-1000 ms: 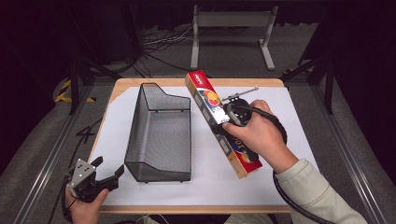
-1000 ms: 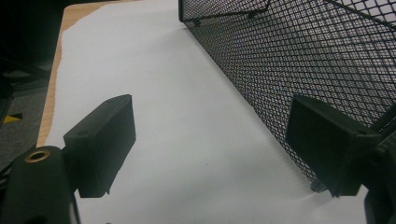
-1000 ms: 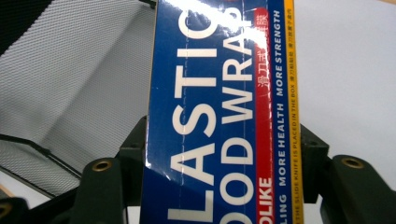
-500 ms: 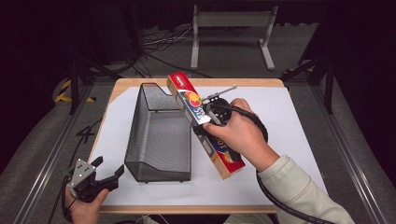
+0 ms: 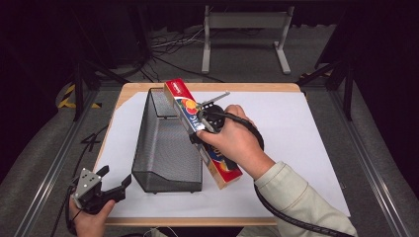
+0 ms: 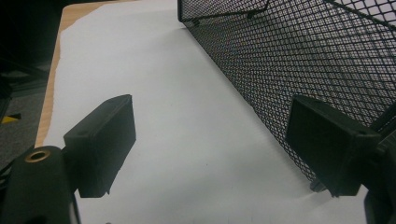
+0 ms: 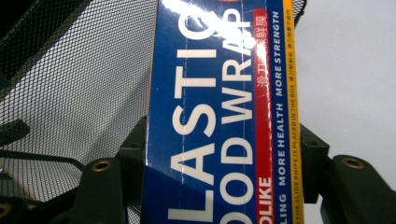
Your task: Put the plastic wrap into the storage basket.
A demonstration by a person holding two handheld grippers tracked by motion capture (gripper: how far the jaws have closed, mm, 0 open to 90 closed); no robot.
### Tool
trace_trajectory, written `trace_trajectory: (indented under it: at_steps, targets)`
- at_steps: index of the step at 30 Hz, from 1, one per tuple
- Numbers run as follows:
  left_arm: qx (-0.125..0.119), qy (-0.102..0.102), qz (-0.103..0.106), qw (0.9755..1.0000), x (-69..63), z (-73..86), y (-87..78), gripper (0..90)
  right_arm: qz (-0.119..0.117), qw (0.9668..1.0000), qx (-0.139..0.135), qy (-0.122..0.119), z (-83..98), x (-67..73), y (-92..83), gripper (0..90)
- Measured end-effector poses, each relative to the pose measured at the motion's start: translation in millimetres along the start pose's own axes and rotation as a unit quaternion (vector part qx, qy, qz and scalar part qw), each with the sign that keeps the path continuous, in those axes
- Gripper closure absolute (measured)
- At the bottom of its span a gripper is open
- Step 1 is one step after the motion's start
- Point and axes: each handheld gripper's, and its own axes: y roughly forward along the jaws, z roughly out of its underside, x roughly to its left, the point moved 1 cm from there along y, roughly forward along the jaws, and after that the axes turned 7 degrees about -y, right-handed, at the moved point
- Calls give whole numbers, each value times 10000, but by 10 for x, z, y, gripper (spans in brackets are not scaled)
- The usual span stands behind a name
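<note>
A long box of plastic food wrap (image 5: 184, 105), red and blue, hangs tilted over the right rim of a black wire mesh basket (image 5: 148, 129). My right gripper (image 5: 203, 126) is shut on the box's middle, with a hand around it. In the right gripper view the box (image 7: 219, 116) sits between both pads (image 7: 314, 158), with the basket's mesh (image 7: 70, 70) behind it on the left. My left gripper (image 5: 116, 183) rests at the table's near left corner. It stands open (image 6: 210, 144) with nothing between its fingers, beside the basket's wall (image 6: 303, 56).
White paper (image 5: 296, 128) covers the wooden table. A metal stand (image 5: 244, 22) and cables lie on the dark floor beyond the far edge. Metal rails run along both sides of the table.
My right gripper has carried the box leftward, from the paper right of the basket to over the basket's right rim. The left gripper has stayed in place.
</note>
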Motion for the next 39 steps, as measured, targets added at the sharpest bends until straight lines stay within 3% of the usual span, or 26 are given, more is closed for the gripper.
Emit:
trace_trajectory:
  at_steps: [13, 39]
  targets:
    - [-29, -31, -3, 10000, 11, 14, -22, 169, 32, 9999, 121, 73, -56, 226, 287, 395]
    - [-7, -34, 2, 10000, 14, 17, -27, 169, 195, 9972, 718, 84, -40, 352, 665, 392]
